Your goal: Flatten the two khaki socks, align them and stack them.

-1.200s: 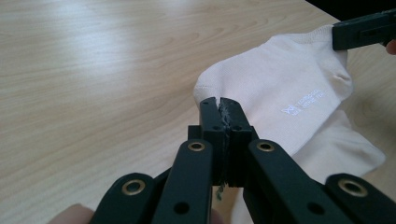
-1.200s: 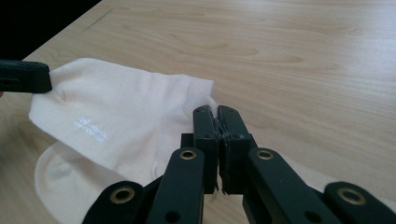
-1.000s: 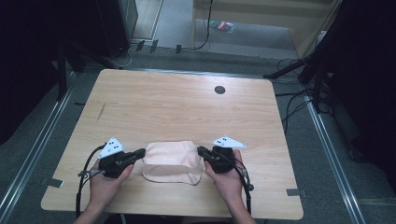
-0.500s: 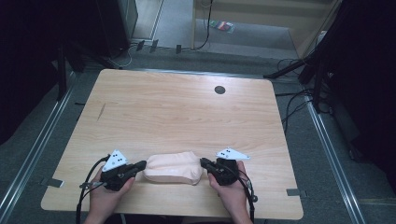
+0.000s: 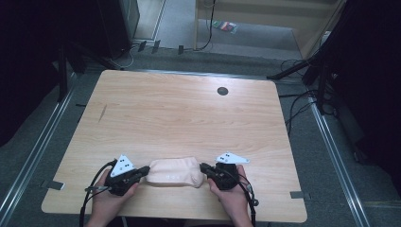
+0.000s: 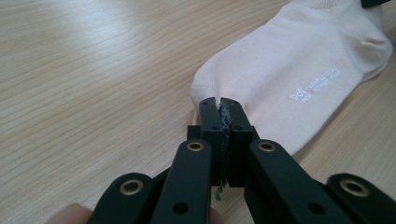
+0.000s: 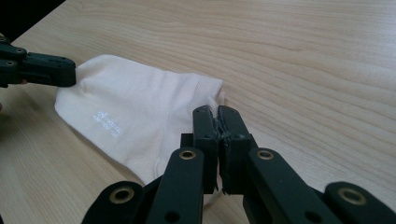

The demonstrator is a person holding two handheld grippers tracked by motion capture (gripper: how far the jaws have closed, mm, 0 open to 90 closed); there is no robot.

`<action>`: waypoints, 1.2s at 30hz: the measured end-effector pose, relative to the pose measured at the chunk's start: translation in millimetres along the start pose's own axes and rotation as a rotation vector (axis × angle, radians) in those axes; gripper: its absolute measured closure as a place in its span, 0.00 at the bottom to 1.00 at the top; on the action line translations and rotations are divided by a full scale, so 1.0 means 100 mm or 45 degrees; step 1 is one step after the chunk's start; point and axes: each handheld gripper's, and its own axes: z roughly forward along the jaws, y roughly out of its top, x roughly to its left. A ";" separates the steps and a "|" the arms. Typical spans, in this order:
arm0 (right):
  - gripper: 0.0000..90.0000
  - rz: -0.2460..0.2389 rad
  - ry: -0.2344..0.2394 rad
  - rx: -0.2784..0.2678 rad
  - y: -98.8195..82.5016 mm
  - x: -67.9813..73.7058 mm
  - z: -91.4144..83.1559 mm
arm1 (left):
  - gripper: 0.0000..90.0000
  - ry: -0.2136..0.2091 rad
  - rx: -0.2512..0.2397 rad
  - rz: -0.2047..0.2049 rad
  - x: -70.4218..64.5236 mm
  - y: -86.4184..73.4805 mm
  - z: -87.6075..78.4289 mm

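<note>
High view showed a pale sock (image 5: 174,171) lying flat near the front edge of a wooden table (image 5: 179,113), stretched sideways between two hands. The left gripper (image 5: 142,171) pinched the sock's left end and the right gripper (image 5: 204,168) pinched its right end, each with its jaws clamped together on the fabric. In the left gripper view, the left gripper (image 6: 219,103) had its black jaws pressed tight on an edge of the sock (image 6: 299,60), whose small white lettering ran along the cloth. In the right gripper view, the right gripper (image 7: 217,112) was likewise clenched on the sock (image 7: 135,116), while the other gripper (image 7: 70,70) gripped the far end. A dark round grommet (image 5: 222,91) sat well apart, toward the table's far side.
</note>
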 end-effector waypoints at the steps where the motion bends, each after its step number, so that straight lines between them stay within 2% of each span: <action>1: 0.97 0.000 0.000 0.000 0.00 0.00 0.00 | 1.00 0.000 0.000 0.000 0.00 0.00 0.00; 3: 0.97 -0.012 -0.018 0.003 0.00 -0.01 -0.02 | 1.00 -0.005 0.012 0.007 -0.02 0.00 0.03; 8: 0.97 0.008 -0.016 0.059 -0.04 -0.07 0.04 | 1.00 0.005 0.037 0.042 -0.04 -0.01 0.06; 16: 0.97 0.019 -0.015 0.101 -0.10 -0.12 0.14 | 0.99 0.005 0.061 0.056 -0.01 -0.04 0.12; 20: 0.96 0.043 -0.003 0.099 -0.11 -0.15 0.16 | 0.97 -0.014 0.057 0.038 0.03 -0.05 0.12; 24: 0.95 0.027 -0.006 0.096 -0.12 -0.14 0.17 | 0.92 0.004 0.050 0.038 0.03 -0.06 0.12; 26: 0.91 0.021 0.006 0.092 -0.12 -0.15 0.17 | 0.84 0.004 0.033 0.020 0.04 -0.07 0.12; 28: 0.80 0.038 0.039 0.073 -0.13 -0.17 0.17 | 0.76 -0.032 0.005 -0.007 0.07 -0.07 0.10; 29: 0.80 0.038 0.039 0.073 -0.13 -0.17 0.17 | 0.71 -0.032 0.005 -0.007 0.07 -0.07 0.10; 30: 0.70 0.044 0.052 0.041 -0.13 -0.19 0.17 | 0.66 -0.048 -0.038 -0.031 0.10 -0.07 0.08; 32: 0.60 0.028 0.058 0.006 -0.12 -0.21 0.15 | 0.60 -0.064 -0.089 -0.049 0.13 -0.06 0.05; 33: 0.60 0.028 0.058 0.006 -0.12 -0.21 0.15 | 0.55 -0.064 -0.089 -0.049 0.13 -0.06 0.05; 34: 0.52 0.010 0.039 -0.034 -0.11 -0.20 0.14 | 0.51 -0.077 -0.131 -0.088 0.16 -0.06 0.03; 35: 0.48 -0.001 0.033 -0.057 -0.11 -0.20 0.14 | 0.48 -0.077 -0.131 -0.088 0.16 -0.06 0.03; 36: 0.44 -0.007 0.028 -0.073 -0.10 -0.20 0.13 | 0.45 -0.083 -0.175 -0.107 0.19 -0.06 0.00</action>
